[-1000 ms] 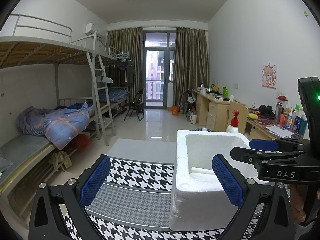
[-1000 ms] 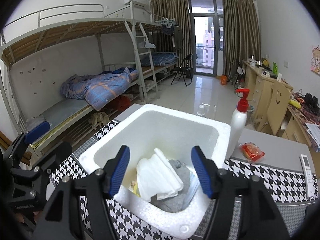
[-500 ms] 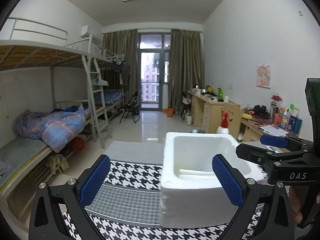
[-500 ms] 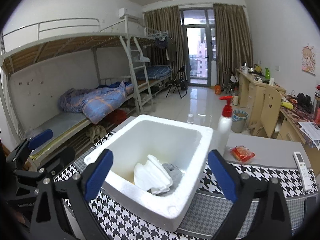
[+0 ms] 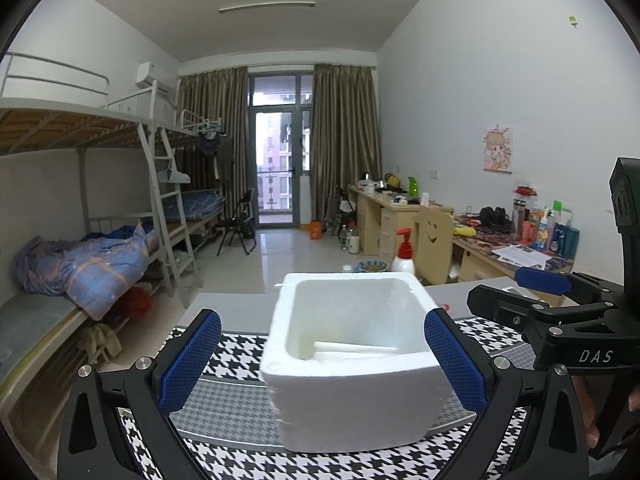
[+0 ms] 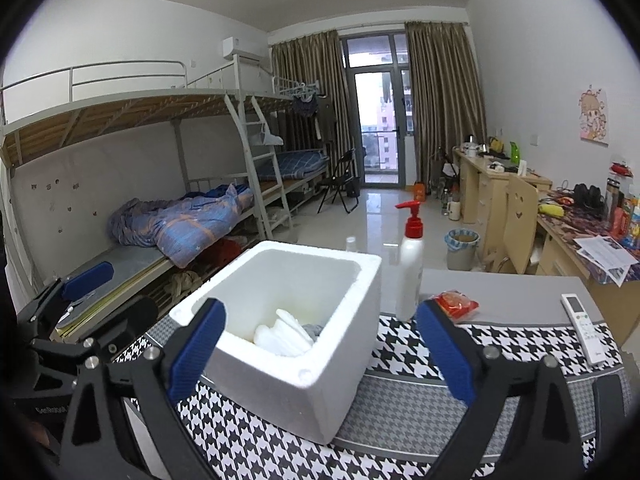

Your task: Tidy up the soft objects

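1. the left gripper (image 5: 322, 360) hangs low over the houndstooth cloth (image 5: 224, 364), its blue-padded jaws spread wide and holding nothing; the foam box (image 5: 352, 396) sits between and just beyond them.
2. the right gripper (image 6: 320, 354) also has its jaws wide apart and empty, framing the near corner of the same foam box (image 6: 280, 384) without touching it; in the left wrist view it shows at the right edge, beside the box.
3. inside the box lie the soft things: folded white cloths (image 6: 286, 334) stacked against a grey garment (image 6: 314, 329), low on the box floor. from the left wrist view only a white folded edge (image 5: 352, 350) shows above the rim.
4. just behind the box stands a white pump bottle (image 6: 410, 268) with a red head, upright on the grey table (image 6: 500, 292).
5. beside the bottle lies a red snack packet (image 6: 456, 302); further right a white remote (image 6: 580, 320) lies partly on the cloth.
6. far back are the bunk bed (image 6: 180, 216) with a blue quilt, the desks (image 6: 488, 188), and the curtained balcony door (image 6: 376, 136).
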`<state>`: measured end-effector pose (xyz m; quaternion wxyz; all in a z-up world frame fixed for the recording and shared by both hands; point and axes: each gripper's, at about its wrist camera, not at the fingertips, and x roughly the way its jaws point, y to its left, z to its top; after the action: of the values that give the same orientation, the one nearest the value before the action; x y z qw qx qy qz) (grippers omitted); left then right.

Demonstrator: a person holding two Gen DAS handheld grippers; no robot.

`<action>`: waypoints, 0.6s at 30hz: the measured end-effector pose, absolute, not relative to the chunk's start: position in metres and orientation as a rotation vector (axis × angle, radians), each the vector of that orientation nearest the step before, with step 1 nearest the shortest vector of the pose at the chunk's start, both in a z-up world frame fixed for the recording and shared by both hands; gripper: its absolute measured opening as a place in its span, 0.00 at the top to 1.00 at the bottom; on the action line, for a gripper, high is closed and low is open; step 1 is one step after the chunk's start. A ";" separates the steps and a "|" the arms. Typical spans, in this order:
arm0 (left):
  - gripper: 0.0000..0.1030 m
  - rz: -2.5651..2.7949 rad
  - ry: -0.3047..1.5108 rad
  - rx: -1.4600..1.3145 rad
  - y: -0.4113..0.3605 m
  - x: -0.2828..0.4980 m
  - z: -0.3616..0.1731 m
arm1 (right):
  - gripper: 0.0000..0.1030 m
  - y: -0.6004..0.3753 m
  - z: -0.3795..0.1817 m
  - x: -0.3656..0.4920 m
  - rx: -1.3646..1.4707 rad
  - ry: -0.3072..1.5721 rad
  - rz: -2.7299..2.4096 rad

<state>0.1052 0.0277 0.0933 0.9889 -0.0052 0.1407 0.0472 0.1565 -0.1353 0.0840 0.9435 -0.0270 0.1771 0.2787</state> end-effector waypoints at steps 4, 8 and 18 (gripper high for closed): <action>0.01 0.083 0.270 -0.014 0.023 0.100 0.095 | 0.05 -0.145 0.082 0.150 -0.051 0.351 0.554; 0.01 0.071 0.256 -0.020 0.019 0.093 0.096 | 0.05 -0.154 0.082 0.143 -0.040 0.329 0.541; 0.01 0.048 0.222 -0.021 0.006 0.082 0.098 | 0.04 -0.172 0.077 0.125 -0.024 0.285 0.495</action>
<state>0.0819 0.0061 0.0977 0.9935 -0.0103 0.1107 0.0241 0.1254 -0.1719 0.0773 0.9594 -0.0117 0.1407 0.2442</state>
